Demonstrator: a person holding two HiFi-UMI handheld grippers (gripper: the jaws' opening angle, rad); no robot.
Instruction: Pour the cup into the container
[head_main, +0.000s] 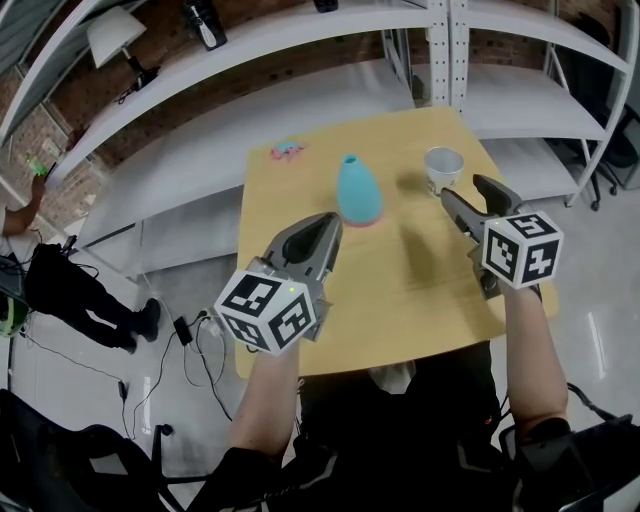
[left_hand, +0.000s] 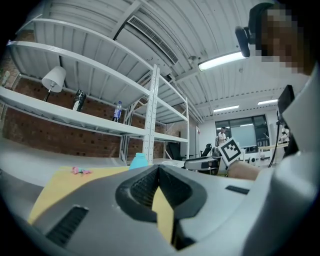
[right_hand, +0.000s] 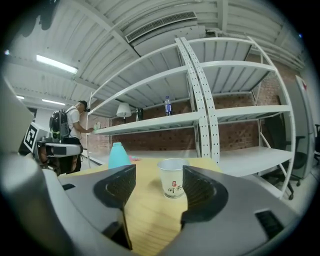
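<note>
A white paper cup (head_main: 443, 168) stands upright at the far right of the wooden table (head_main: 400, 290). My right gripper (head_main: 467, 190) is just short of it, open, with nothing between its jaws. In the right gripper view the cup (right_hand: 173, 184) shows ahead in the gap of the right gripper (right_hand: 158, 172), clear of both pads. A teal, narrow-necked container (head_main: 358, 190) stands mid-table, left of the cup; it also shows as the container (right_hand: 118, 156). My left gripper (head_main: 325, 225) hovers close in front of the container (left_hand: 138, 160). Its jaws meet at the tips of the left gripper (left_hand: 159, 169), empty.
A small pink object (head_main: 288, 152) lies at the table's far left corner. White metal shelving (head_main: 450, 40) curves behind the table, with a lamp (head_main: 110, 35) on it. A person (head_main: 70, 290) stands on the floor at left, near cables (head_main: 195, 335).
</note>
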